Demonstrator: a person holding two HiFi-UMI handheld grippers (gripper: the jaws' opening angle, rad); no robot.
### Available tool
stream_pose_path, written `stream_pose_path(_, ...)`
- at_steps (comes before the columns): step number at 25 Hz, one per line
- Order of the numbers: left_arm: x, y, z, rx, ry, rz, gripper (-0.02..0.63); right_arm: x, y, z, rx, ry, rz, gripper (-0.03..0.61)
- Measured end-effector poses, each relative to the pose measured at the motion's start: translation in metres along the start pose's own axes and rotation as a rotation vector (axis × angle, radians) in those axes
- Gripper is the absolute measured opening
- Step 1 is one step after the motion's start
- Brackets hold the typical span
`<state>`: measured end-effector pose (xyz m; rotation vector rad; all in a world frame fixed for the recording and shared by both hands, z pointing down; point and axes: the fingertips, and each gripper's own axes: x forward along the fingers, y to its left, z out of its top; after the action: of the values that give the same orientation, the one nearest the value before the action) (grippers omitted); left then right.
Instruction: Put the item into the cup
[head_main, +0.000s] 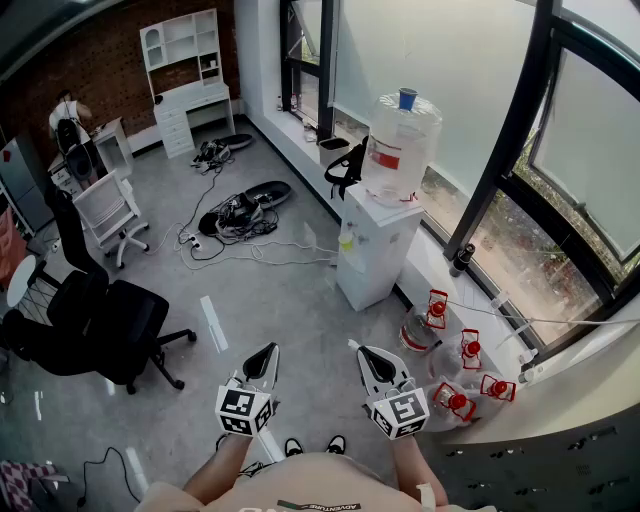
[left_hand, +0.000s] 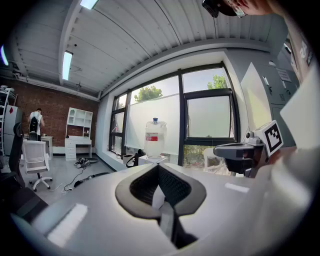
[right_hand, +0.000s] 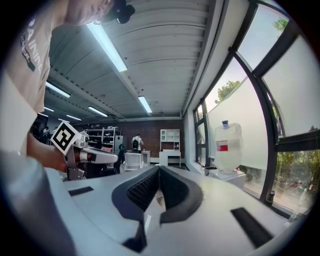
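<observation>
So honestly the task isn't under way here yet, I'd call this the getting-into-position stage. The person stands on the grey floor (head_main: 260, 290) facing a water dispenser (head_main: 372, 250) with a big bottle (head_main: 400, 140) on top, both tools held out low in front. The left tool (head_main: 266, 352) is closed, tips meeting, nothing between them. The right tool (head_main: 366, 354) is the same deal, pinched together and empty. I can't find the item or the cup in any view, so no word on how either looks. Next move, my guess: walk or turn until the cup and item show up, then open one tool for the pick
</observation>
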<state>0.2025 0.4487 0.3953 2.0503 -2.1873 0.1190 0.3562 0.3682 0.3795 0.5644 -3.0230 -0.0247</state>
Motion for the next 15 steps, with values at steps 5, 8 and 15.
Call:
stream_pose_path(5,0.003,-0.007,-0.004,-0.010,0.002,0.006,0.008,-0.006,-0.013,-0.005,-0.001,0.017,-0.012,0.012)
stream_pose_path(8,0.006,-0.009,-0.001,-0.008,-0.002,0.008,0.008,-0.008,-0.020,-0.006,0.001,0.016,-0.016,0.011)
stream_pose_path(15,0.022,-0.018,0.003,0.007,0.006,-0.007,0.009,0.000,-0.029,0.000,-0.016,-0.002,0.007,0.012)
